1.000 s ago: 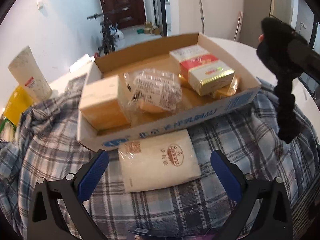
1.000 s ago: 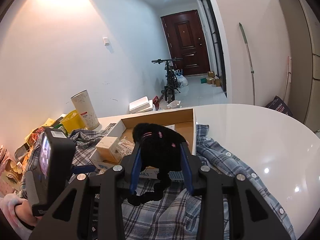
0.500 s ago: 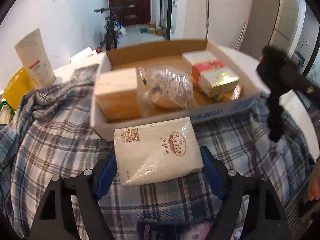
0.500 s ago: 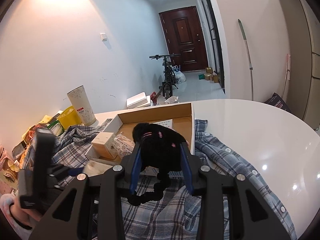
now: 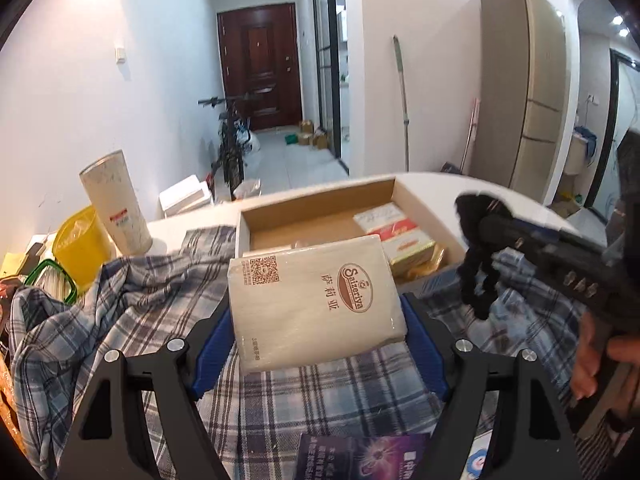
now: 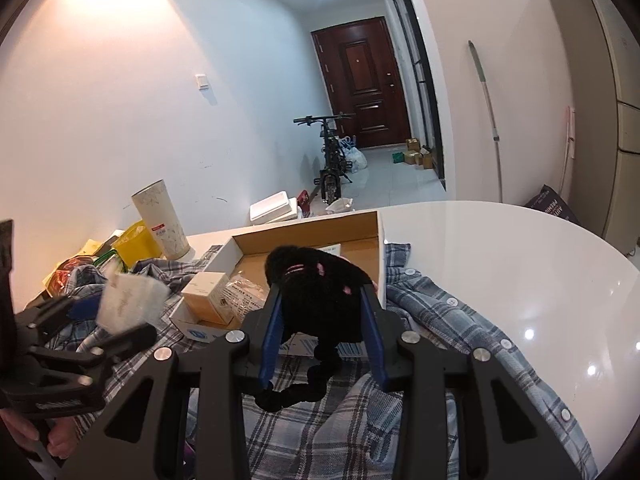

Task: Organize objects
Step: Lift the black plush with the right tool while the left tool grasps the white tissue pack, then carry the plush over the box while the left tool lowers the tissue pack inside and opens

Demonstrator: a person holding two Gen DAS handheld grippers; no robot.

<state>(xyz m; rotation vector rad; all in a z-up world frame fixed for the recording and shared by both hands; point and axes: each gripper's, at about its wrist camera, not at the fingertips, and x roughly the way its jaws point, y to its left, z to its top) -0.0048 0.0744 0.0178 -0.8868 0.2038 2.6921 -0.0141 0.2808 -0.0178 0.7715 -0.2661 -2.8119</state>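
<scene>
My left gripper (image 5: 320, 332) is shut on a cream packet of tissues (image 5: 316, 296) with a brown oval logo and holds it lifted above the plaid shirt (image 5: 132, 320), just in front of the shallow cardboard box (image 5: 320, 200). The packet also shows blurred in the right wrist view (image 6: 128, 300). My right gripper (image 6: 322, 332) is shut on a black fuzzy item (image 6: 316, 296) with pink marks and a dangling cord, held above the shirt in front of the box (image 6: 308, 232). The box holds red-and-white boxes (image 5: 392, 228), a tan box (image 6: 208, 296) and a clear wrapped bag (image 6: 244, 296).
A tall white cup (image 5: 116, 204), a yellow tub (image 5: 80, 248) and a green-rimmed container (image 5: 52, 284) stand at the left. A purple booklet (image 5: 360, 456) lies under the left gripper. The round white table (image 6: 500, 248) stretches right. A bicycle (image 6: 332, 152) stands in the hallway.
My left gripper closed on the tissue packet and lifted it off the shirt, tilting the view upward. My right gripper kept holding the black fuzzy item nearly still.
</scene>
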